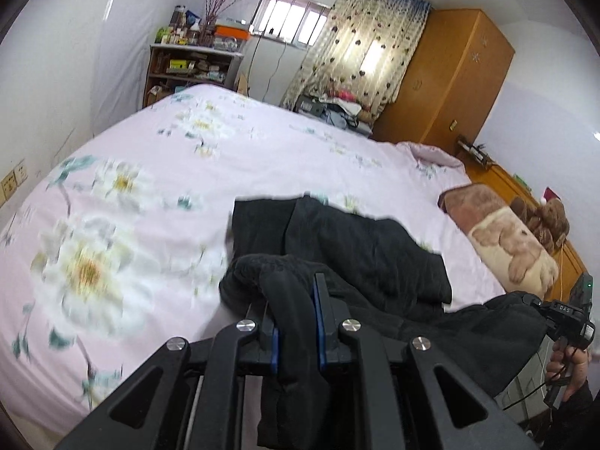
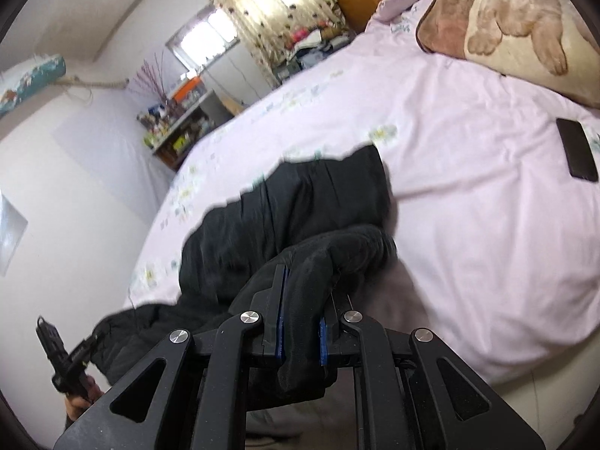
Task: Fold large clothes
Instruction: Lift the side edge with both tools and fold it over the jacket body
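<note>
We're gripping the black garment (image 1: 337, 240) with both tools, left gripper (image 1: 296, 311) and right gripper (image 2: 302, 311) each clamped on a bunched edge, the rest trailing over the bed (image 1: 150, 157). Probably mid-fold; next we're needing an even carry across.

Open bedspread (image 1: 262, 142) left of black garment (image 1: 337, 240), pillow (image 2: 525, 33) and phone (image 2: 576, 153) blocking right

My left black blue-padded tongs (image 1: 296, 315) and right black blue-padded tongs (image 2: 302, 322) both clamped on black fabric garment (image 1: 337, 240), pitched downward; hand (image 1: 570, 371) grips right handle.
</note>
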Motion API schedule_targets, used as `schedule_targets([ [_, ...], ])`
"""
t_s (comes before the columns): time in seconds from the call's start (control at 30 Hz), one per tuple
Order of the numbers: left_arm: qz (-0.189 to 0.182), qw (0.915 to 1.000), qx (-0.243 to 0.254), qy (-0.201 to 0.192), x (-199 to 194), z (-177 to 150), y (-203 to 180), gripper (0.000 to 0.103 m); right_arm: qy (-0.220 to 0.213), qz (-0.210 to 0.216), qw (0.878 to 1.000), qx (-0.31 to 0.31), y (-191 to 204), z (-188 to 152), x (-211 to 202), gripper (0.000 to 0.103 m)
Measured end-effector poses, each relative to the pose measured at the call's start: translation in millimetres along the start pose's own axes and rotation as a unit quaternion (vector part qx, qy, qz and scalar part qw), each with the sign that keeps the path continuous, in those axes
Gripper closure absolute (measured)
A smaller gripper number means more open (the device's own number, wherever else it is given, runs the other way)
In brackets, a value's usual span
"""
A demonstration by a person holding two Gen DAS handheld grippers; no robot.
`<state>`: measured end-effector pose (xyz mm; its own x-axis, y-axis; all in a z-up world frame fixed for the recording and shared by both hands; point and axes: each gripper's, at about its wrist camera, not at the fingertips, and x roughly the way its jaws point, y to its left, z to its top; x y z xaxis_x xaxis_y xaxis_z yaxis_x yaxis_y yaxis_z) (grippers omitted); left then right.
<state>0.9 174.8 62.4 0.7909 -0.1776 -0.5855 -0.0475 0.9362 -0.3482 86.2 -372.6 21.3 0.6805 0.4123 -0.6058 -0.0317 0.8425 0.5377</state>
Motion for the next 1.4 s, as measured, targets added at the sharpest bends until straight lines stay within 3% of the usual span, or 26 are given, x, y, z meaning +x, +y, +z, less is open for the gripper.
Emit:
schedule_targets([
  [0.2, 0.005, 0.9999, -0.011, -0.010, 49.9, 52.1, -0.4, 0.088, -0.008, -0.002, 1.000, 0.005, 10.4, 58.9, 42.9, 0.090],
  [0.43, 0.031, 0.9990, -0.024, 0.020, 139.4, 88.0, 11.9, 0.088, 0.031, -0.034, 0.999, 0.008, 7.4, 117.4, 132.3, 0.090],
  [0.77, 0.064, 0.9923, -0.049, 0.094, 250.0, 82.6, 41.9, 0.086, 0.105, -0.091, 0.990, 0.015, -18.4, 130.0, 240.9, 0.086],
  [0.93, 0.059, 0.9928, -0.040, 0.096, 266.4, 84.1, 43.6, 0.083, 0.108, -0.089, 0.990, 0.022, -25.3, 132.7, 259.6, 0.084],
  [1.1, 0.027, 0.9927, -0.052, 0.106, 270.7, 96.2, 48.0, 0.081, 0.099, -0.065, 0.993, 0.013, -22.2, 142.1, 252.6, 0.080],
  [1.2, 0.005, 0.9929, -0.063, 0.101, 262.6, 104.7, 48.2, 0.074, 0.090, -0.039, 0.995, 0.017, -19.5, 150.9, 240.1, 0.073],
  [1.3, -0.027, 0.9924, -0.083, 0.087, 252.5, 113.7, 50.0, 0.049, 0.090, -0.006, 0.996, 0.027, -17.4, 157.7, 229.3, 0.051],
  [1.4, -0.018, 0.9945, -0.075, 0.071, 242.1, 122.0, 47.9, 0.037, 0.098, 0.024, 0.993, 0.062, -22.9, 164.9, 224.5, 0.046],
])
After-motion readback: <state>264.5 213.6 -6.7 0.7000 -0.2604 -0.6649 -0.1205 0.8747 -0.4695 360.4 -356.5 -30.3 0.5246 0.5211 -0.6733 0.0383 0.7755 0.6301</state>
